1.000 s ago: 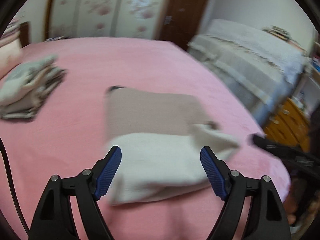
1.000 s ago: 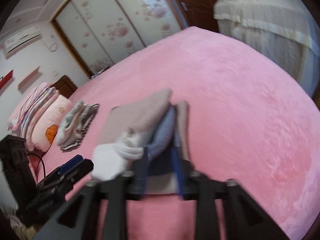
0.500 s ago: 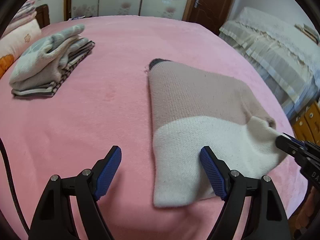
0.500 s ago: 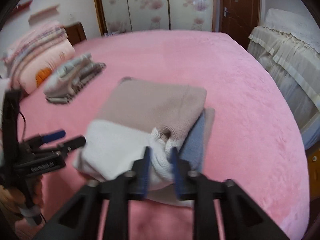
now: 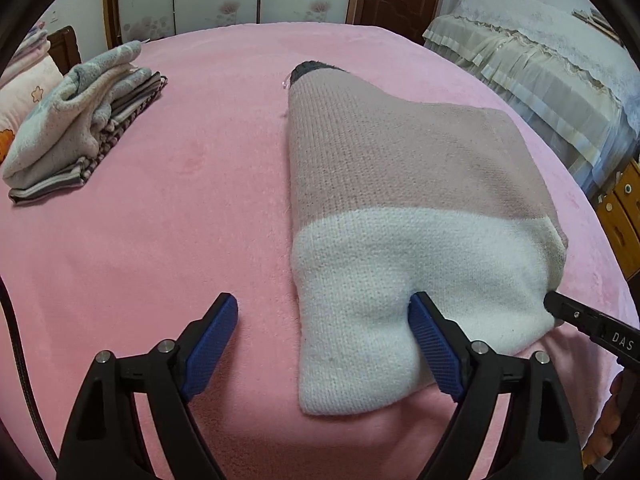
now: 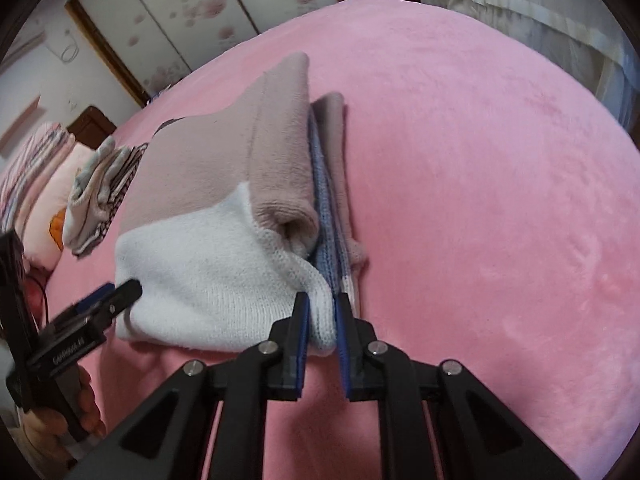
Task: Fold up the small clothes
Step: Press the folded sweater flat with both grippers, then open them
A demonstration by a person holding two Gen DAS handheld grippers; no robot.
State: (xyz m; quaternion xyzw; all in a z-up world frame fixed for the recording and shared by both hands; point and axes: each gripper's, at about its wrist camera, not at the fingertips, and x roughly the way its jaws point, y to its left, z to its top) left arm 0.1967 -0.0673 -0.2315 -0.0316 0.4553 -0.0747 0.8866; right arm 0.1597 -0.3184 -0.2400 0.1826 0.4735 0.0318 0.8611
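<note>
Nearest the cameras, the right gripper (image 6: 322, 322) is clamped on the white corner of the folded sweater (image 5: 404, 184), while the left gripper (image 5: 322, 330) has just been widening its jaws and stands released, its right finger pressing into the sweater's white edge and its left finger over bare blanket. Beyond them the pink-and-white sweater lies flat on the pink bed (image 5: 192, 152), folded over a blue layer (image 6: 326, 216) that shows along its right side; farther off to the left sits a stack of folded clothes (image 5: 76, 120) near the pillows (image 6: 36, 184), well apart from the sweater.
</note>
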